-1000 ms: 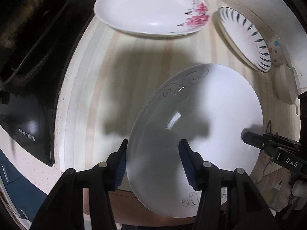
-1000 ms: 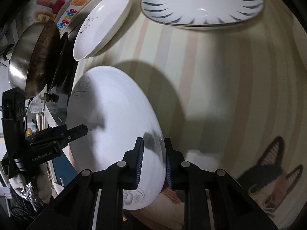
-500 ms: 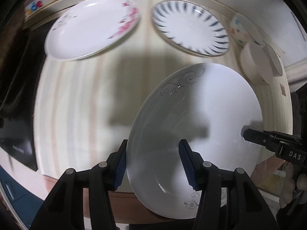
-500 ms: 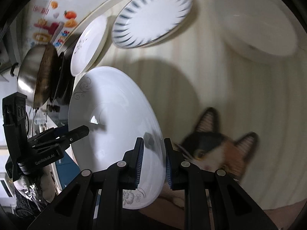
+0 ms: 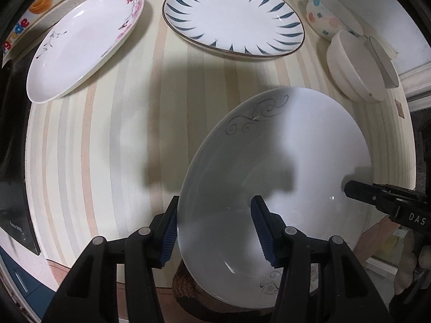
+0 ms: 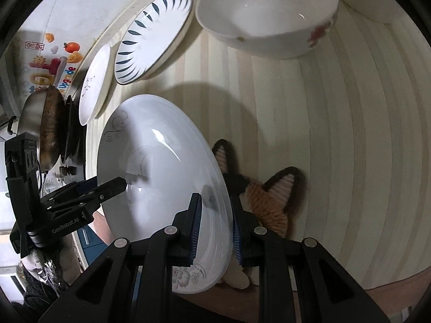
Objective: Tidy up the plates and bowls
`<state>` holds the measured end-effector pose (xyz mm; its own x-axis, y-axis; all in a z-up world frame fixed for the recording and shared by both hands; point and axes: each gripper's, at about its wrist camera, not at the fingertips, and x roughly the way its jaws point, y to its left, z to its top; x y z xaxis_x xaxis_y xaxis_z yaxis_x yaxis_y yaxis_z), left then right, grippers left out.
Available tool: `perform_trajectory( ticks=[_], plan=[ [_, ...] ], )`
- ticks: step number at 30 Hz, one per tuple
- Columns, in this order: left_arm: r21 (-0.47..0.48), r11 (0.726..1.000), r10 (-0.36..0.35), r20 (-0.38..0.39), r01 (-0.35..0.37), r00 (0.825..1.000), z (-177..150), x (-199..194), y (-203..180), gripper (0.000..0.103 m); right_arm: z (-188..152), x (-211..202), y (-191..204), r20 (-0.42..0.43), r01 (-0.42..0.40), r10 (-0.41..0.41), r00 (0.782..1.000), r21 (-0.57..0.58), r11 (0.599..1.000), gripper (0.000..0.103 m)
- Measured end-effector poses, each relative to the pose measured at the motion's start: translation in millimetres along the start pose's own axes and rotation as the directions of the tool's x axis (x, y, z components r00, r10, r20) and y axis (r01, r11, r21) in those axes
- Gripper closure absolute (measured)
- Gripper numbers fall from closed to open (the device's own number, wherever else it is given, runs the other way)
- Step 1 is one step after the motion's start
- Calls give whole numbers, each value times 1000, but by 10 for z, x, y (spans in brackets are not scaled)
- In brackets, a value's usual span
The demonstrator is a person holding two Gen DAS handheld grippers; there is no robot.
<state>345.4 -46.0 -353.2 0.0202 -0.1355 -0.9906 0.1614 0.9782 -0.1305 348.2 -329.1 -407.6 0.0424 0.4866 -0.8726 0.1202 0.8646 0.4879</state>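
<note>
Both grippers — left gripper (image 5: 214,227) and right gripper (image 6: 214,228) — are pinching the scroll-patterned plate (image 5: 272,188) aloft mid-carry; next, stacking onto the blue-leaf plate (image 5: 233,17), upper centre.

Dim overhead light, hard shadows, fisheye warp

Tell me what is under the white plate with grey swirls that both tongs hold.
Under the swirl plate a knitted cat-face piece lies on the striped table; its ears show, and the plate covers the rest.
</note>
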Motion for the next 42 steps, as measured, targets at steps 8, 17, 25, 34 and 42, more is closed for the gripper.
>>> perform_trajectory(
  ticks=[8,17,25,34,42],
  plan=[
    [9,1000,28,-4,-28,1000,86,209,-148,54,-11,65,-14,-3,0,0,1000,11,1000,80],
    [30,998,47,-2,-47,999,85,326,-200,54,-51,173,87,4,24,-24,1000,20,1000,80],
    [74,997,11,5,-11,1000,-16,214,-191,54,-75,176,118,27,51,-52,998,48,998,80],
    [-56,998,32,226,-20,974,-14,-681,552,52,-44,-478,277,99,84,-95,991,109,990,75],
    [-291,955,16,232,53,973,380,-542,1516,52,967,-348,1793,216,10,30,976,-181,983,59]
  ],
)
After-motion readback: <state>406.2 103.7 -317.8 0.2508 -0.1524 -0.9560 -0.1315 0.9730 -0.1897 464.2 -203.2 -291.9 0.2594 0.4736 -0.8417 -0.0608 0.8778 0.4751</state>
